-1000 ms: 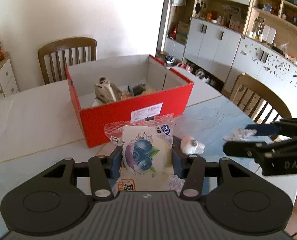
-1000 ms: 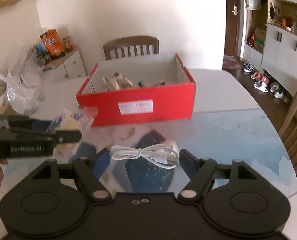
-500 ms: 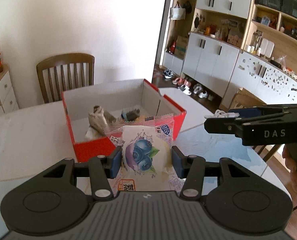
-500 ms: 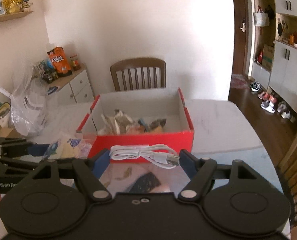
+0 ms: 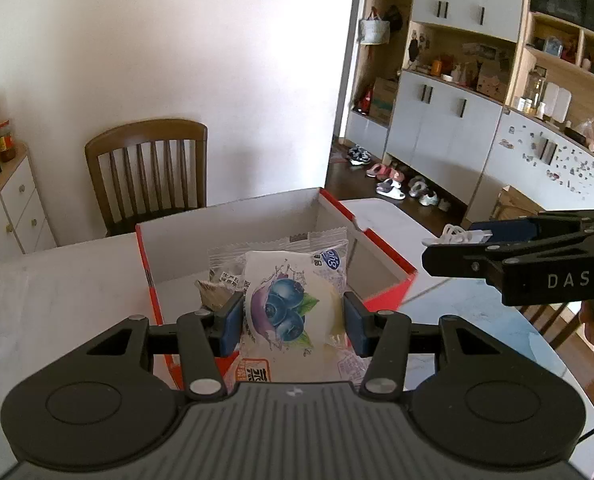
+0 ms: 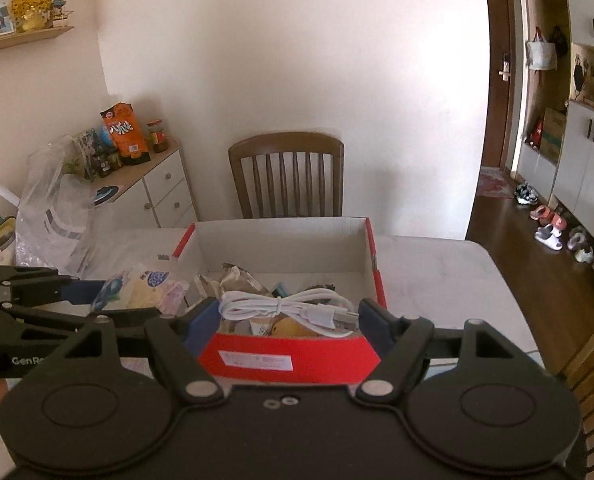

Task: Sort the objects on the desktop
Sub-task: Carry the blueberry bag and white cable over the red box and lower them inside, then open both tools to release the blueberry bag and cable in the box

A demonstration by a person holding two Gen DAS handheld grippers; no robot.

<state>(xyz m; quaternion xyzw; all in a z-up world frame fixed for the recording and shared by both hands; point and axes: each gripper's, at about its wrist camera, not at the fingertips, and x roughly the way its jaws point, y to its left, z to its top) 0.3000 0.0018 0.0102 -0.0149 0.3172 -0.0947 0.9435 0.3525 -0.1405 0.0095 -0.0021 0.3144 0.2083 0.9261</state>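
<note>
The left gripper point(image 5: 293, 320) pinches a blueberry snack packet point(image 5: 291, 312) between its two blue pads, one pressed to each side edge of the wrapper. The packet stands upright in the grip, its long axis running up and away from the camera, the printed blueberries facing the lens and the crimped top seam pointing toward the far wall of the red box point(image 5: 381, 252). It hangs in the air over the box's open top — near the left-hand side as the right wrist view shows it point(image 6: 137, 290). The right gripper point(image 6: 289, 314) is closed on a coiled white cable point(image 6: 293, 308), its pads bearing on the two ends of the bundle. The cable's long axis lies crosswise, from one pad to the other, with the USB plug at the right end. This bundle is held above the box's near wall point(image 6: 289, 354), over the mix of wrappers and small items lying inside. In the left wrist view the right gripper point(image 5: 457, 240) reaches in from the right side — only a loop of the cable point(image 5: 455, 234) shows at its tip. The box sits on a pale marbled table point(image 6: 437, 264), with a wooden chair point(image 6: 287, 176) behind it against the wall.
</note>
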